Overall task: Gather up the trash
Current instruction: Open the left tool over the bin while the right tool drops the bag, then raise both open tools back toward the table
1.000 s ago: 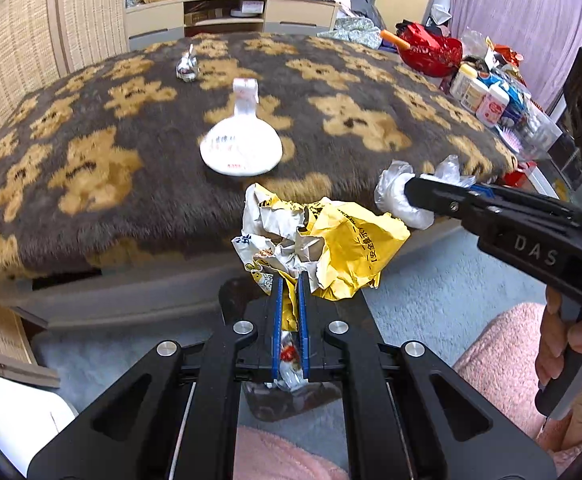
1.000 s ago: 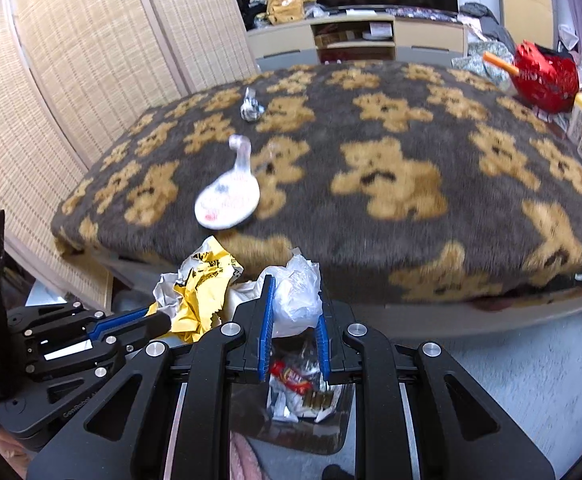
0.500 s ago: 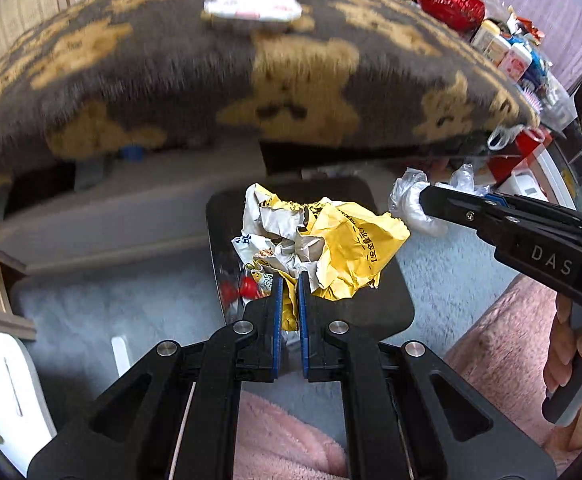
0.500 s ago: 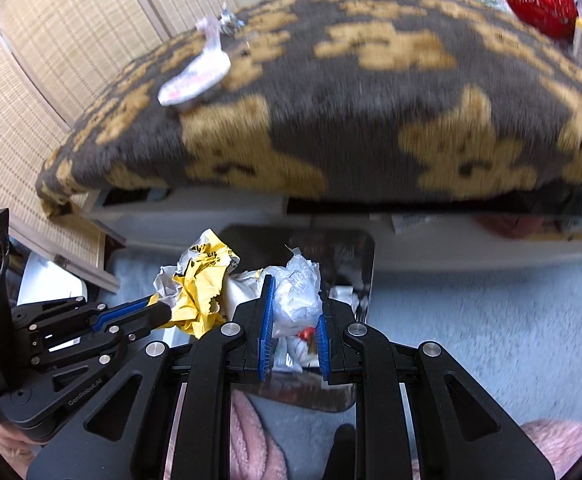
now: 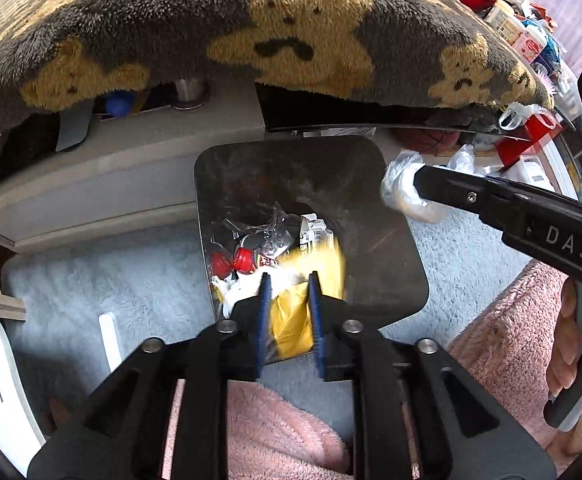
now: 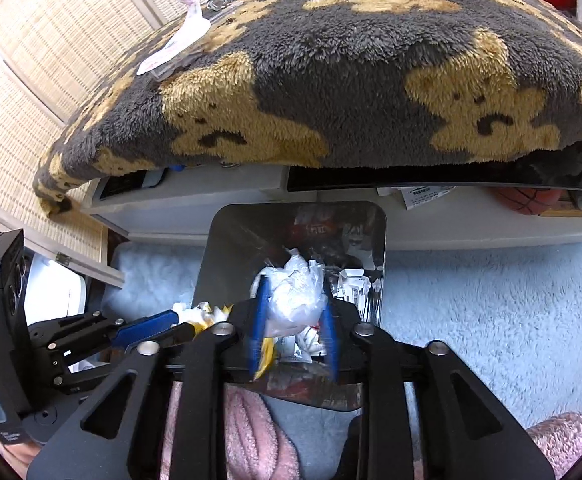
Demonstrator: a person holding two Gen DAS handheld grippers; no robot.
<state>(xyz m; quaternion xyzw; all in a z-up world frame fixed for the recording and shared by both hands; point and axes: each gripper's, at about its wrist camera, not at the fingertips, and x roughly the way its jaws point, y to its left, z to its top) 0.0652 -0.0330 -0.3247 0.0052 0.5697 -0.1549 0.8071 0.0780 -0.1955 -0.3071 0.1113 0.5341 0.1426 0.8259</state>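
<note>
Yellow wrapper (image 5: pixel 291 320) now in bin (image 5: pixel 395 264)

The bin (image 5: pixel 407 280) stands open-topped on the carpet (image 6: pixel 491 312), its mouth reachable from above. Trash (image 5: pixel 259 248) fills its near side; the far part of the interior is bare. Close behind the bin runs the bed frame (image 5: pixel 131 184), with the blanket (image 6: pixel 351 92) overhanging it, which blocks any approach from that side. The left gripper (image 5: pixel 289 280), fingers apart, and the right gripper (image 6: pixel 293 300), closed on a plastic wad (image 6: pixel 297 296), crowd the bin mouth side by side. Carpet to the right of the bin lies open.
</note>
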